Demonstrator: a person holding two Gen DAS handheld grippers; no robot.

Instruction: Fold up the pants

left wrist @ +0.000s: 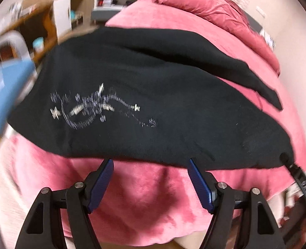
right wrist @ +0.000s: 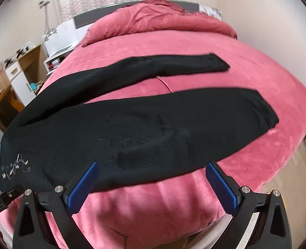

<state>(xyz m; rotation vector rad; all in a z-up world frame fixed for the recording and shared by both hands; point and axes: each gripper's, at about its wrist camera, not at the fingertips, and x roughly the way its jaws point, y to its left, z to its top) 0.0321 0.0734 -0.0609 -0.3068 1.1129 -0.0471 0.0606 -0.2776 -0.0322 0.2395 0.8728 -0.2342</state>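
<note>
Nearest to me, both tools are hanging just off the near edge of the bed, and neither has anything in it. The left gripper (left wrist: 149, 161) has its blue pads spread wide, tips right at the hem of the fabric by the upper part of the garment. The right gripper (right wrist: 152, 166) is spread just as wide, sitting at the near edge of the closer leg.

Past them, the black pants (right wrist: 119, 128) lie flat on the pink bedspread (right wrist: 194, 41), nothing folded yet as far as I can tell. The silver embroidery (left wrist: 94, 108) sits toward the waist end. The long axis runs across the bed: waist at the left, near the bed's left edge, and both legs pointing right, splayed apart in a V with pink showing between them. The far leg (right wrist: 173, 64) reaches toward the pillow end.

So I'd say this is the opening grab. Next move probably needs both sets of pads to close on that near edge, then carry the near leg over onto the far one.

Further back there's the rumpled duvet (right wrist: 163, 16) at the head.
</note>
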